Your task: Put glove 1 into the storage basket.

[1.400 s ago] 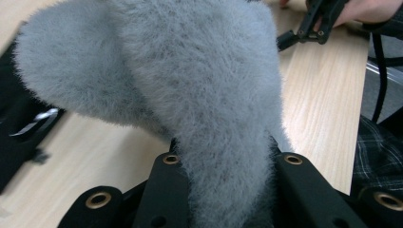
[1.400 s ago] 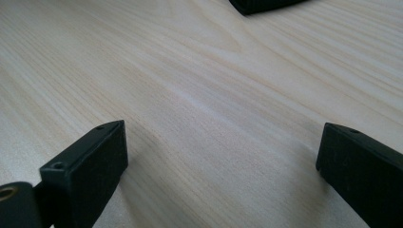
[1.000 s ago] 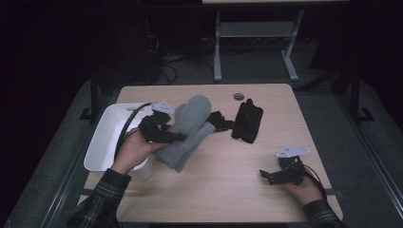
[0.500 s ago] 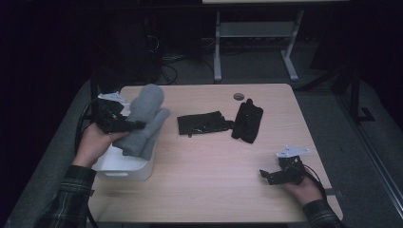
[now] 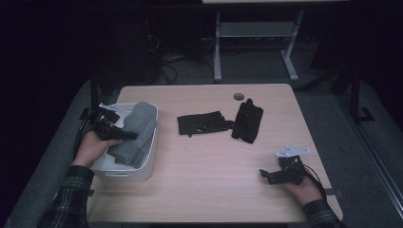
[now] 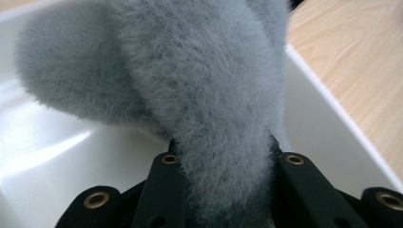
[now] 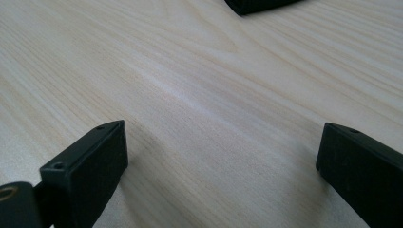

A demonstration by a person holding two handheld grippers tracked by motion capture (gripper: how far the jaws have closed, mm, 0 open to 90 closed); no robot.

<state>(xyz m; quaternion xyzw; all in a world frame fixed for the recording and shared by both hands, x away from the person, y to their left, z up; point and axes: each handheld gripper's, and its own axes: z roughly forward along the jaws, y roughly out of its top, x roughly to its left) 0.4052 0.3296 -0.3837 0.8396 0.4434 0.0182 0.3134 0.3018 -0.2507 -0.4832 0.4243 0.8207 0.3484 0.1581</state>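
Partly hidden, left tongs (image 5: 124,135) clamp grey slippers (image 5: 134,134); bin (image 5: 148,156) below.

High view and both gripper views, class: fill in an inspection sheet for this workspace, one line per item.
Surface: wooden table, pale.
Job's things: grey fuzzy slippers in the white bin at the table's left edge.
Clutter: two black gloves, small round disc.
Grippers: left gripper shut on the slippers; right gripper open, resting on the table.
Cables: one trails from each gripper; a tangle on the floor behind.
Surroundings: dark room, metal frame behind.
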